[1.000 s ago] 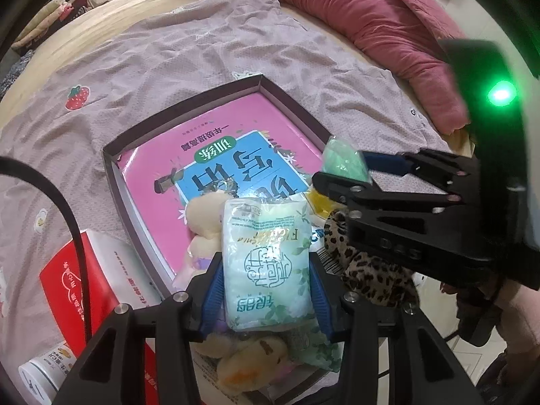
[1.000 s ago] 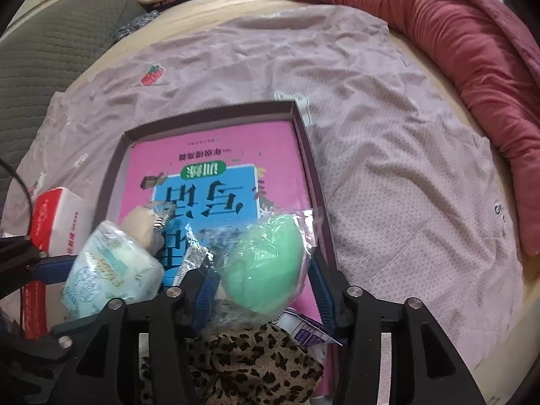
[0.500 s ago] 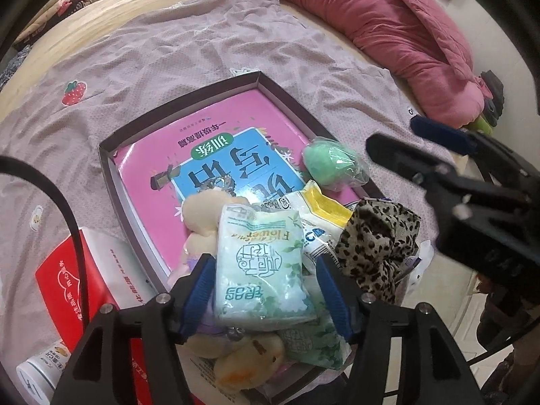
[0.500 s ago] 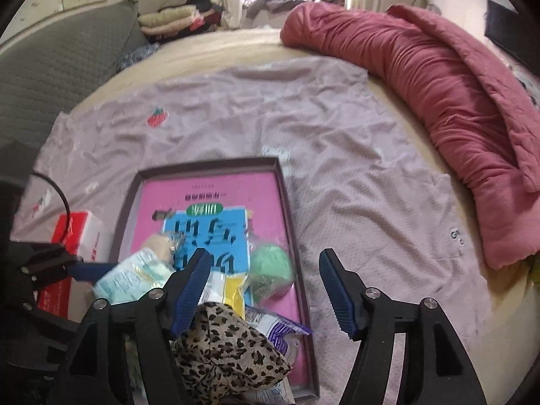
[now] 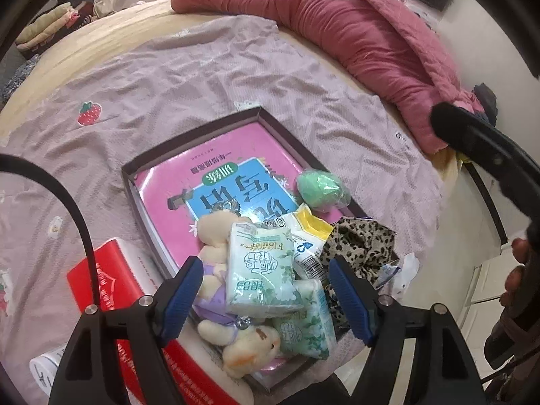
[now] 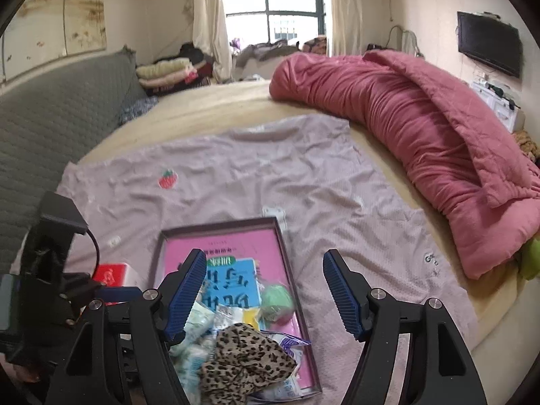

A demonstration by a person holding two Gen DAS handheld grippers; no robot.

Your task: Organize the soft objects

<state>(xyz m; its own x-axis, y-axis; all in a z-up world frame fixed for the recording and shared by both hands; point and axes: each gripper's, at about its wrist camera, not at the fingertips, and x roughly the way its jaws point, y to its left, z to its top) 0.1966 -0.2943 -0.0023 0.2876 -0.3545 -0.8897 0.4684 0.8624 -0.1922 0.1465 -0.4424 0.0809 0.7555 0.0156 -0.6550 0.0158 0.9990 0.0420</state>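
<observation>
Spreading wide, the blue-padded fingers [image 5: 180, 298] of the left gripper [image 5: 266, 298] hang empty over the near end of a dark shallow tray [image 5: 189, 141] on a bed. Between them in the left wrist view lies a pale green tissue pack [image 5: 258, 268], resting on a cream plush toy [image 5: 216, 233] and touching neither pad. A second tissue pack [image 5: 305, 319] lies just right of it, with a second small plush toy [image 5: 249, 346] at the tray's near edge. To the right sit a leopard-print cloth [image 5: 357, 246] and a yellow-and-white packet [image 5: 308, 233]; farther along the right wall rests a green ball in clear wrap [image 5: 322, 189]. All lie on a pink book [image 5: 216, 168] lining the tray.

The right gripper [image 6: 265, 293] is raised above the same tray, fingers [image 6: 341, 293] equally wide and holding nothing.

A red box [image 5: 111, 283] stands just left of the tray on a lilac sheet [image 5: 202, 74] with a strawberry patch [image 5: 89, 113]. A rolled pink quilt [image 6: 422, 135] lies along the far right of the bed, a grey headboard [image 6: 57, 108] at left.
</observation>
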